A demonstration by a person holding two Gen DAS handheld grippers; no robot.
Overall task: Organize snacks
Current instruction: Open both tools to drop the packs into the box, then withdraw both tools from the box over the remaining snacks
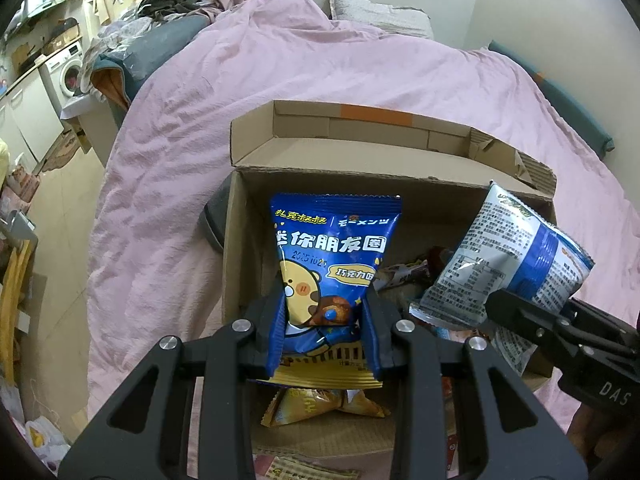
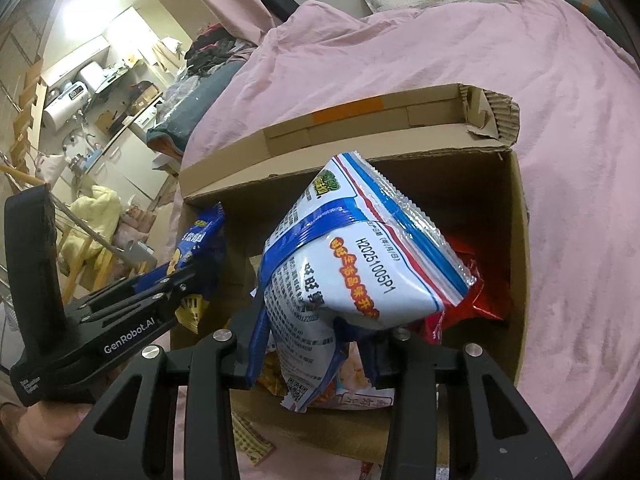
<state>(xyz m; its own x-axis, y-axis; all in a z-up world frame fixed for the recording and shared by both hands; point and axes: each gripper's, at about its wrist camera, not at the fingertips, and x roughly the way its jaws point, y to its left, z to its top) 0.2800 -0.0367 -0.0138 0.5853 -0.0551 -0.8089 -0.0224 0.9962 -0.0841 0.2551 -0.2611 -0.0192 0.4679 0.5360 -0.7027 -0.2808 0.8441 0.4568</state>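
Your left tongs (image 1: 326,320) clench the blue packet (image 1: 334,256) above the box's (image 1: 404,190) near edge; your right tongs (image 2: 316,344) grasp the white packet (image 2: 356,256) over open room inside

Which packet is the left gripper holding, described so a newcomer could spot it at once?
Find the open cardboard box on the pink bedcover. Over its left side the left gripper clamps a dark blue snack packet. A yellow cartoon bear and large white characters set it apart from the white, blue-banded packet to its right.
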